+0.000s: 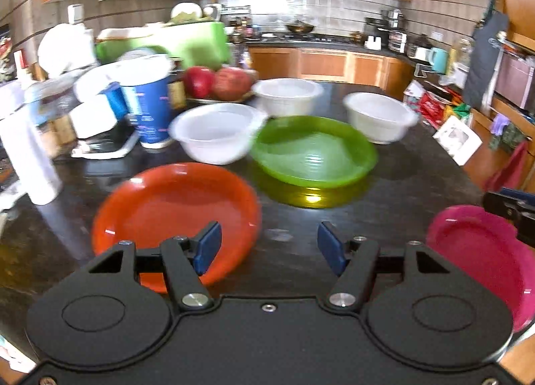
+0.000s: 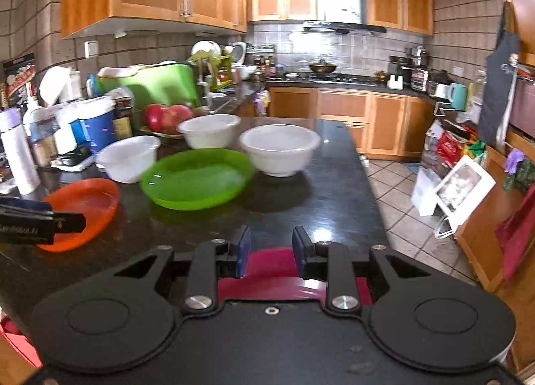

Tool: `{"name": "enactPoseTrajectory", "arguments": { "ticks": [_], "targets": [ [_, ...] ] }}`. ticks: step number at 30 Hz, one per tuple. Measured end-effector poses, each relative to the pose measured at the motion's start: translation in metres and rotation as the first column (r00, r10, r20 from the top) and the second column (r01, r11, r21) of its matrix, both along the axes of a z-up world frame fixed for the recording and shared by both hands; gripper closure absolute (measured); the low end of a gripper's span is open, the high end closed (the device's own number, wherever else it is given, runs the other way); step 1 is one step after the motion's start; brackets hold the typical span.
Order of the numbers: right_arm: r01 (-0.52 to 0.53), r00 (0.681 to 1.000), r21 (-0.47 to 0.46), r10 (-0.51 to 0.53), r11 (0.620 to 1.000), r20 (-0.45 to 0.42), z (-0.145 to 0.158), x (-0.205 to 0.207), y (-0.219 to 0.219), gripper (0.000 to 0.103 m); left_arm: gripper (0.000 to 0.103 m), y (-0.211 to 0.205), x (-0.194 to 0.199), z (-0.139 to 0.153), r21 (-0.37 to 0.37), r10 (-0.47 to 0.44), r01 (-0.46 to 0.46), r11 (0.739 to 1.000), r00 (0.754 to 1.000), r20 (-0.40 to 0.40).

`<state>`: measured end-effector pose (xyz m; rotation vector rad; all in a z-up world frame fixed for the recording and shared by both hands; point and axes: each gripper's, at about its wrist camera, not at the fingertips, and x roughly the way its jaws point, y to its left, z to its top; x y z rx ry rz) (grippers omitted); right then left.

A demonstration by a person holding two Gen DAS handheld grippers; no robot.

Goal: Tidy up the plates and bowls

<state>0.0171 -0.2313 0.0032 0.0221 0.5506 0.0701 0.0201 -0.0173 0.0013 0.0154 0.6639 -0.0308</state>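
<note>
A: Three white plastic bowls sit toward the far end of the dark glossy tabletop (image 1: pixel 384 191): the left white bowl (image 1: pixel 215 132), the middle white bowl (image 1: pixel 287 96) behind it, and the right white bowl (image 1: pixel 379 116) by the right edge.

B: And the plates?

A: Between the bowls, slightly nearer, lies the translucent green round plate (image 1: pixel 314 151), just beside the left bowl's rim. The orange round plastic plate (image 1: pixel 174 214) lies nearer on the left, and the magenta round plastic plate (image 1: pixel 485 254) nearer on the right. All three plates are apart from one another.

B: What about the left gripper (image 1: pixel 269 248)?

A: Its jaws stand spread wide with nothing between them (only bare tabletop shows in the gap). Its left blue pad overlaps the orange plate's near rim in the left wrist view; I cannot tell whether it touches.

B: The right gripper (image 2: pixel 271 253)?

A: Parted more narrowly, its blue pads hanging over the magenta plate (image 2: pixel 271 271); the pads do not press on the rim. In that view the green plate (image 2: pixel 197 177) lies ahead, close by the right bowl (image 2: pixel 279 149).

B: Anything else nearby?

A: Red apples (image 1: pixel 217 82) on a dish and a blue-and-white paper cup (image 1: pixel 148 107) crowd the tabletop's left side.
</note>
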Motion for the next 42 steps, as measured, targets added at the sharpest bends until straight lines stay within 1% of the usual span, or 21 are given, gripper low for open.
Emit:
{"name": "enactPoseTrajectory", "arguments": {
  "ticks": [3, 6, 9, 13, 15, 17, 22, 28, 29, 32, 35, 36, 38, 42],
  "targets": [
    [-0.026, 1.000, 0.022, 0.026, 0.999, -0.017, 0.001, 0.012, 0.037, 0.074, 0.036, 0.032, 0.007, 0.001, 0.013, 0.028, -0.028, 1.000, 1.000, -0.002],
    [-0.049, 0.998, 0.034, 0.050, 0.998, -0.025, -0.001, 0.022, 0.072, 0.074, 0.037, 0.063, 0.013, -0.001, 0.015, 0.033, -0.033, 0.999, 0.999, -0.011],
    [-0.072, 0.997, 0.043, 0.074, 0.996, -0.037, -0.005, 0.034, 0.107, 0.074, 0.037, 0.087, 0.019, -0.003, 0.035, 0.043, -0.043, 0.998, 0.999, -0.012],
    [-0.088, 0.994, 0.044, 0.091, 0.995, -0.059, -0.013, 0.050, 0.148, 0.074, 0.038, 0.111, 0.025, -0.008, 0.043, 0.026, -0.025, 0.999, 0.999, -0.035],
    [-0.088, 0.993, 0.045, 0.091, 0.995, -0.072, -0.018, 0.056, 0.163, 0.074, 0.042, 0.120, 0.028, -0.011, 0.036, 0.012, -0.010, 0.999, 0.999, -0.049],
    [-0.076, 0.993, 0.045, 0.080, 0.996, -0.089, -0.023, 0.063, 0.176, 0.074, 0.042, 0.126, 0.030, -0.013, 0.031, -0.001, 0.003, 1.000, 0.998, -0.060],
    [-0.034, 0.993, 0.019, 0.036, 0.999, -0.115, -0.035, 0.077, 0.198, 0.074, 0.045, 0.141, 0.045, -0.019, -0.003, -0.053, 0.053, 0.999, 0.995, -0.087],
    [0.005, 0.990, -0.014, -0.007, 1.000, -0.140, -0.044, 0.090, 0.209, 0.074, 0.057, 0.145, 0.056, -0.028, -0.025, -0.120, 0.118, 0.993, 0.987, -0.110],
    [0.009, 0.990, -0.017, -0.011, 1.000, -0.143, -0.045, 0.091, 0.210, 0.075, 0.060, 0.146, 0.058, -0.030, -0.026, -0.128, 0.126, 0.992, 0.985, -0.115],
    [0.018, 0.988, -0.026, -0.022, 1.000, -0.156, -0.046, 0.095, 0.211, 0.076, 0.064, 0.150, 0.061, -0.033, -0.019, -0.135, 0.133, 0.991, 0.985, -0.112],
    [0.021, 0.987, -0.032, -0.026, 0.999, -0.162, -0.048, 0.096, 0.212, 0.076, 0.065, 0.153, 0.063, -0.033, -0.036, -0.143, 0.140, 0.990, 0.983, -0.115],
    [0.022, 0.986, -0.034, -0.027, 0.999, -0.163, -0.049, 0.097, 0.213, 0.078, 0.065, 0.154, 0.065, -0.034, -0.042, -0.144, 0.140, 0.989, 0.982, -0.120],
    [0.023, 0.985, -0.037, -0.029, 0.999, -0.170, -0.051, 0.099, 0.214, 0.079, 0.071, 0.156, 0.066, -0.035, -0.044, -0.140, 0.136, 0.990, 0.982, -0.128],
    [0.026, 0.983, -0.043, -0.033, 0.999, -0.181, -0.055, 0.101, 0.216, 0.085, 0.073, 0.160, 0.070, -0.042, -0.071, -0.143, 0.133, 0.989, 0.976, -0.162]
  ]
}}
